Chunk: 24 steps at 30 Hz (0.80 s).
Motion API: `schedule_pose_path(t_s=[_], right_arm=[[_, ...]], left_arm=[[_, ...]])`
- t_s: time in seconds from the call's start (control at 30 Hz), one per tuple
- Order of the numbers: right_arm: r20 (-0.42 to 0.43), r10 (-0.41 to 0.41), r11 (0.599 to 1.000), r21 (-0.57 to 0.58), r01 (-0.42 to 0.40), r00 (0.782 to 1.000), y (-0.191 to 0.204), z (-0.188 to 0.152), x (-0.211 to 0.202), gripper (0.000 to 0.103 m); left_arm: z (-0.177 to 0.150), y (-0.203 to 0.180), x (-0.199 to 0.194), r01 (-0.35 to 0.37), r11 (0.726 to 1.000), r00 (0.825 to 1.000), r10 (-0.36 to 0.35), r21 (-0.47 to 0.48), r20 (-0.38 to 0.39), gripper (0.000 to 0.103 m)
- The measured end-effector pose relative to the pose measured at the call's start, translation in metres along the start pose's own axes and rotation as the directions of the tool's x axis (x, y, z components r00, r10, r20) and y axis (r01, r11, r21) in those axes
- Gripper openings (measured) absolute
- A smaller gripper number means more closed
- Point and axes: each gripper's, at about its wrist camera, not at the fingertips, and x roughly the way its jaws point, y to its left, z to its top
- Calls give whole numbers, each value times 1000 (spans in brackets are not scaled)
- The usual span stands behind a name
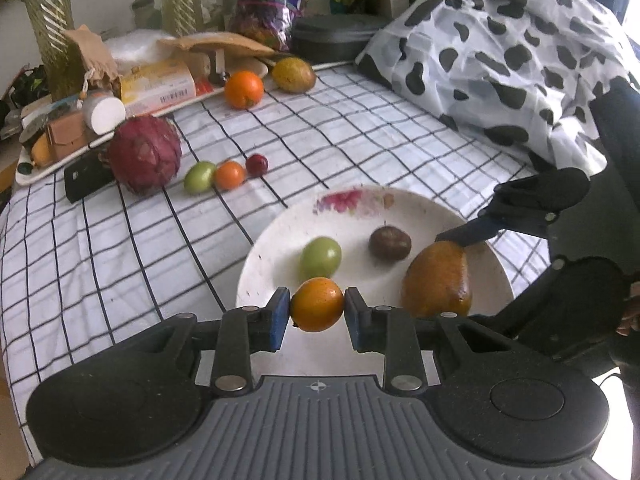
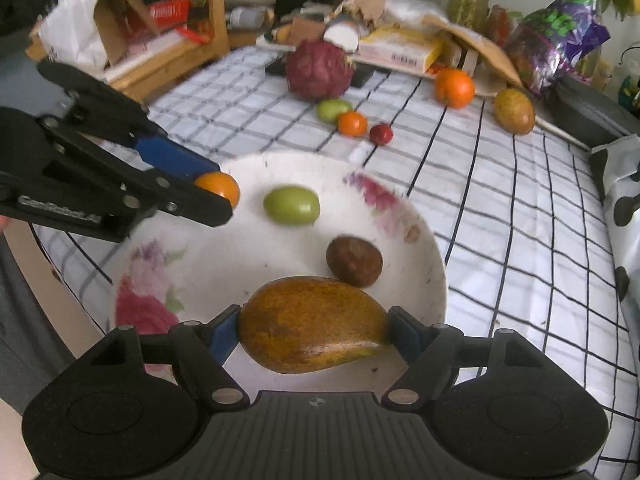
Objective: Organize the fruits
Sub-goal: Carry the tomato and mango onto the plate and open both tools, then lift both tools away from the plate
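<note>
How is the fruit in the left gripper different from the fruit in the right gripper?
The small orange fruit in the left gripper is round and bright; the mango in the right gripper is long, bigger and brownish-yellow. The left jaws stand narrow, the right jaws wide. Both fruits are gripped over the white plate.

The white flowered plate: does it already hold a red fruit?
No, the white flowered plate holds only a green fruit and a dark brown fruit; the small red fruit lies on the checked cloth.
</note>
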Motion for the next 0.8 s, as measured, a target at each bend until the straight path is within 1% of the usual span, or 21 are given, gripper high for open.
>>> schedule_pose_path(t_s=[0.1,0.13,0.17,0.23,0.33,0.4,0.43,0.47,0.53,0.73,0.8], right_arm=[[8,-7,1000,-17,7,1000,3,0,-1,80],[9,1,1000,-9,-1,1000,2,0,-2,84],[10,15,1000,0,-15,1000,1,0,-3,92],[24,18,1000,0,-18,1000,3,0,-7,103],[36,-1,999,-32,2,999,8,-2,-12,103],[30,-11,999,-34,12,999,8,-3,-13,103],[30,-17,999,-32,18,999,8,-3,-14,103],[33,-21,999,-30,22,999,8,-3,-15,103],[48,-26,999,-22,27,998,7,-4,-20,103],[91,-50,998,31,48,995,3,-10,-38,103],[99,-62,997,49,57,993,2,-12,-44,103]], left_arm=[[-4,-1,5,-4,1000,1000,4,-7,-19,29],[-6,-2,7,-8,1000,1000,8,-6,-23,29],[-7,-3,8,-13,1000,1000,13,-2,-25,29],[-8,-3,10,-28,1000,999,28,1,-22,29],[-10,-4,13,-58,998,998,59,9,-19,29],[-10,-4,17,-79,997,996,79,14,-35,29],[-10,-5,19,-90,996,995,91,20,-44,32],[-10,-6,18,-88,996,995,89,28,-37,36],[-10,-9,14,-93,995,995,93,40,-20,50],[-14,-19,0,-148,987,989,147,58,10,62],[-16,-21,-7,-168,984,986,167,52,16,62]])
